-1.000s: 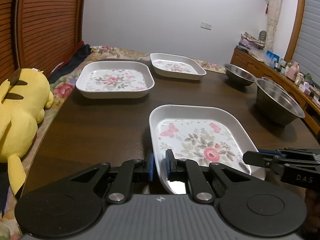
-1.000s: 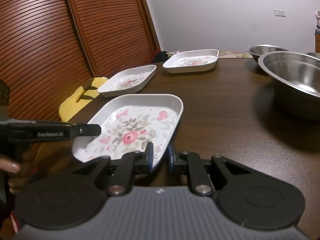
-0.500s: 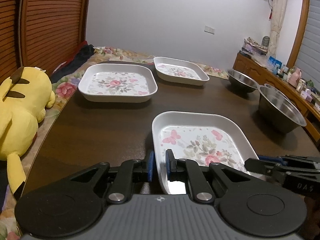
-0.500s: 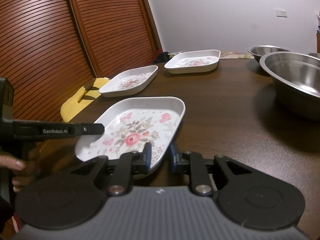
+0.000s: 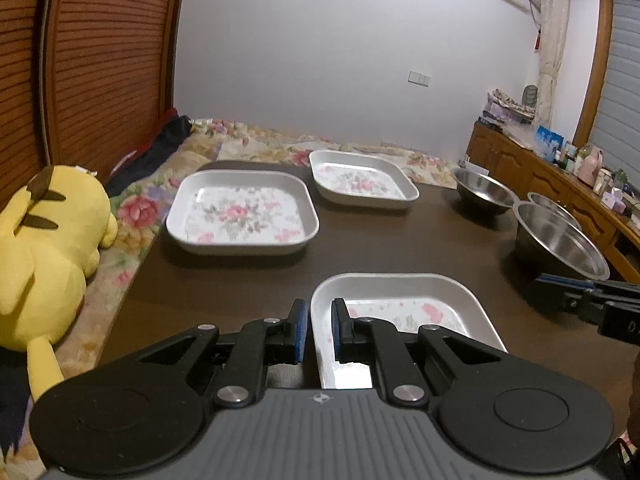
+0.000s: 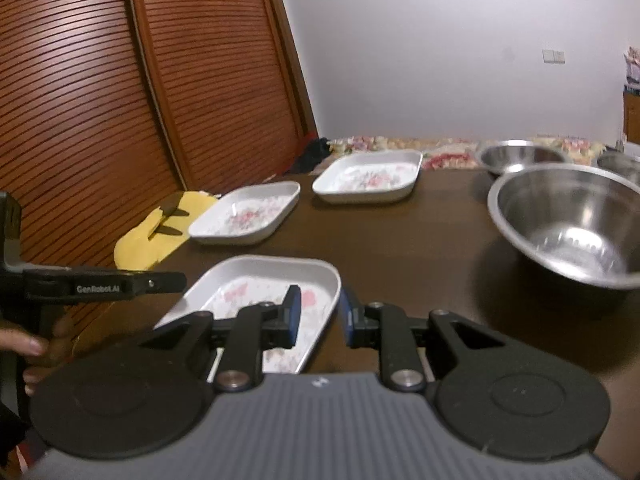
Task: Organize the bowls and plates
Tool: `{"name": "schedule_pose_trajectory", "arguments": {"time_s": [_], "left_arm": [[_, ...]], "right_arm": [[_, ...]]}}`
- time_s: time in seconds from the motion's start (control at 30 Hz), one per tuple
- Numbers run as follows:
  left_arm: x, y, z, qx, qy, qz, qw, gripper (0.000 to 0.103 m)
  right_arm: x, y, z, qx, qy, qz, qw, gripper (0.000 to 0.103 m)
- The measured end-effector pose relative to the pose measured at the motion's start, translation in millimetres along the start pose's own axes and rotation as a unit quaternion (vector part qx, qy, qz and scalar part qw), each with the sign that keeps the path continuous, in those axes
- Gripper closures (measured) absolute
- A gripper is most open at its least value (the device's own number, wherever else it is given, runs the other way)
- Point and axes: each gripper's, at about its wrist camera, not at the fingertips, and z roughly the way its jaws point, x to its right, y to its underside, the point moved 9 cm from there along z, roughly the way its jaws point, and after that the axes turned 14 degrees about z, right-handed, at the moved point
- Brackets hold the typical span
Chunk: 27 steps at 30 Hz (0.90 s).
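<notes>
A white square floral plate [image 5: 400, 286] [image 6: 260, 276] is held between both grippers just above the dark wooden table [image 5: 240, 280]. My left gripper [image 5: 319, 330] is shut on its left rim; this gripper's arm shows in the right wrist view [image 6: 176, 282]. My right gripper [image 6: 320, 314] is shut on the plate's right rim, one pad inside and one outside; its tips show in the left wrist view [image 5: 538, 292]. Two more floral plates [image 5: 242, 214] [image 5: 362, 178] lie farther back. A large steel bowl [image 5: 560, 240] [image 6: 568, 224] stands to the right.
Two smaller steel bowls [image 5: 484, 188] [image 5: 554, 204] stand behind the large one. A yellow plush toy [image 5: 44, 248] lies on a floral bedspread off the table's left edge. A wooden sideboard [image 5: 560, 176] with clutter runs along the right wall. A hand [image 6: 24, 344] holds the left gripper.
Both grippers have risen with the near plate between them, and it sits lower in both views. The right gripper's jaws stand slightly wider than a second ago.
</notes>
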Motion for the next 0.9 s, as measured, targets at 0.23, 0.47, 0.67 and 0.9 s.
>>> {"name": "schedule_pose_trajectory", "arguments": {"time_s": [0.23, 0.47, 0.67, 0.9], "left_arm": [[-7, -14, 6, 0.002, -0.007, 0.021, 0.9997, 0.083], [-39, -22, 19, -0.001, -0.026, 0.02, 0.9995, 0.072], [-66, -32, 31, -0.003, -0.041, 0.023, 0.9989, 0.068], [-96, -40, 51, -0.008, -0.047, 0.022, 0.9986, 0.064]], "right_arm": [[-8, -21, 0, 0.01, -0.01, -0.018, 1.0, 0.079], [-28, -38, 21, -0.002, -0.029, -0.047, 0.998, 0.074], [-48, -50, 47, -0.02, -0.054, -0.061, 0.996, 0.074], [-68, -55, 78, -0.051, -0.064, -0.082, 0.993, 0.064]]}}
